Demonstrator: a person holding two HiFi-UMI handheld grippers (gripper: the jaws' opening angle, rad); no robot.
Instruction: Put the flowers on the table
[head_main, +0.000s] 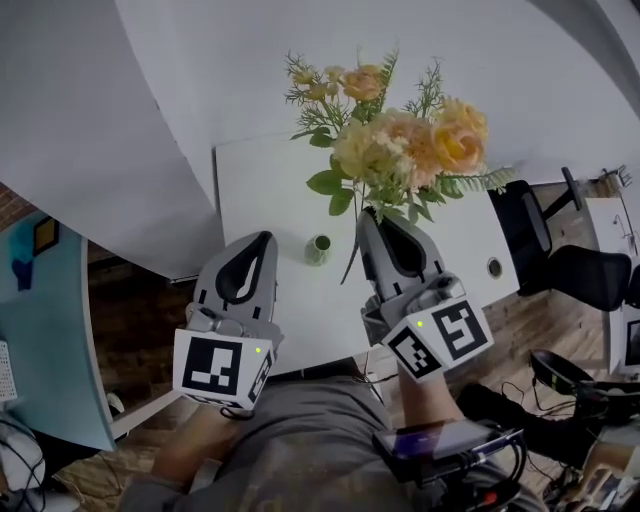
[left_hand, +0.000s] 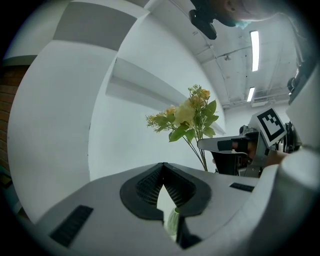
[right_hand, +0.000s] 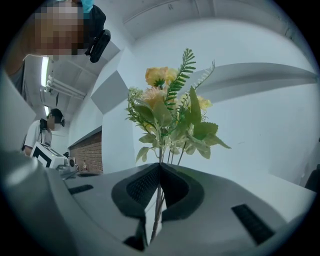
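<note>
A bunch of yellow and peach flowers (head_main: 400, 150) with green leaves stands upright over the white table (head_main: 270, 180). My right gripper (head_main: 372, 218) is shut on its stems, which run between the ribbed pads (right_hand: 142, 187) in the right gripper view, the blooms (right_hand: 170, 115) rising above. A small green vase (head_main: 318, 248) stands on the table between the two grippers, left of the stems. My left gripper (head_main: 264, 240) hovers left of the vase, shut and holding nothing. In the left gripper view the vase (left_hand: 172, 222) shows through the gap below the touching tips (left_hand: 163, 166), with the flowers (left_hand: 187, 117) beyond.
A round cable hole (head_main: 494, 267) is in the table's right part. A black office chair (head_main: 560, 260) stands to the right of the table. A pale blue cabinet (head_main: 50, 330) is at the left, and cables lie on the floor at lower right.
</note>
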